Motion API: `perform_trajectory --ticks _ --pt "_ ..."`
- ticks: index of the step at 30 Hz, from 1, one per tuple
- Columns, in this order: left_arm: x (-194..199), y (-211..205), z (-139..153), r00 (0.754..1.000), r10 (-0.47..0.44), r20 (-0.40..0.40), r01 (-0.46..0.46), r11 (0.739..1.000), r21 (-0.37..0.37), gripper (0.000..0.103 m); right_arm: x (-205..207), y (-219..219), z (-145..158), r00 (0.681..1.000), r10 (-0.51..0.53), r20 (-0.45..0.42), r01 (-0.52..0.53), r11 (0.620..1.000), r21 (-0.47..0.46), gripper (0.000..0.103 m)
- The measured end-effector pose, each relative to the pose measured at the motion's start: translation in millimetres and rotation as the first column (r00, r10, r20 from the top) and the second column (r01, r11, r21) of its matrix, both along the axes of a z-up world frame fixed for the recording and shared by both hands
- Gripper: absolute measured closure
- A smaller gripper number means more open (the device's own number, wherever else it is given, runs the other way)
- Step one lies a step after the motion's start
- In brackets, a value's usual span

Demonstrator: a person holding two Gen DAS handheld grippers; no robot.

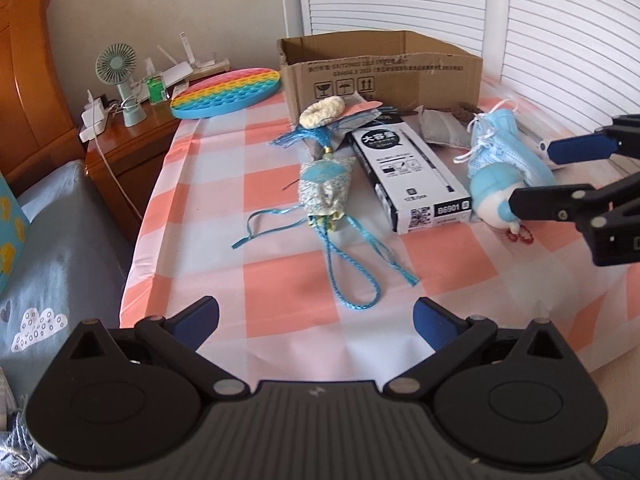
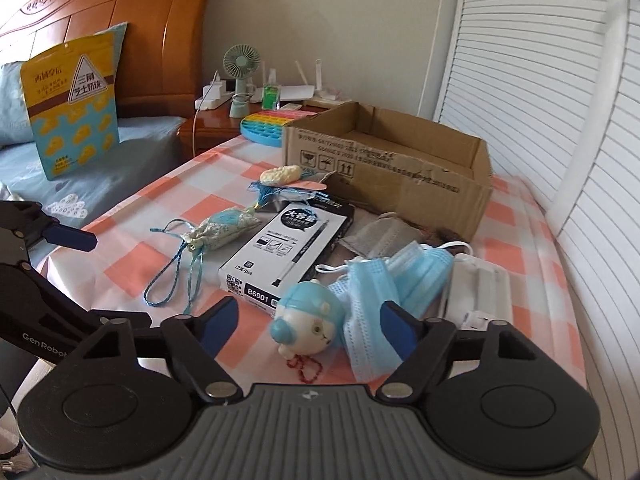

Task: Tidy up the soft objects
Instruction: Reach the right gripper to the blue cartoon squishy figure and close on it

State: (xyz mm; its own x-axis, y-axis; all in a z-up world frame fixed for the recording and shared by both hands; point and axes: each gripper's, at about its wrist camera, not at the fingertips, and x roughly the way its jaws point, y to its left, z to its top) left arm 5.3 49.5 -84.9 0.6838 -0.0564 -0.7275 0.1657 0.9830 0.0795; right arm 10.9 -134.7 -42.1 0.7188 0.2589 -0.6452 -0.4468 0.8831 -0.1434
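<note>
Soft daylight is filling both views, looking brightest on the white louvred doors (image 2: 560, 120). Shadows on the checked tablecloth (image 1: 280, 280) are lying faint and diffuse. Fisheye distortion is bending the edges, with dark corners. The plush toy (image 2: 308, 320) is appearing slightly blurred.

One cardboard box (image 2: 384, 168), one black-and-white pen box (image 2: 288, 252), one blue-and-white plush toy (image 2: 308, 320), at least two blue face masks (image 2: 400, 276), one corded sachet (image 1: 326, 188), one cream scrunchie (image 1: 322, 111), one rainbow pop mat (image 1: 226, 92), one desk fan (image 1: 118, 76), one snack bag (image 2: 72, 104)
</note>
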Motion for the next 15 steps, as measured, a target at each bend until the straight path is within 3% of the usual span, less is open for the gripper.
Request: perform_trajectory --ticks 9,11,15 --pt "0.4 7.6 -2.7 1.000 0.018 -0.001 -0.018 1.000 -0.026 0.000 16.5 14.1 -14.7 1.000 0.024 -0.019 -0.025 0.999 -0.049 0.042" --pt "0.8 8.8 -2.3 1.000 0.018 0.001 -0.018 0.999 -0.031 0.000 18.5 15.6 -16.1 1.000 0.021 -0.019 -0.022 0.998 -0.059 0.052" --pt "0.9 9.0 -2.1 1.000 0.011 0.004 -0.011 1.000 -0.024 0.001 19.1 16.0 -17.9 1.000 0.013 -0.022 -0.015 0.997 -0.080 0.058"
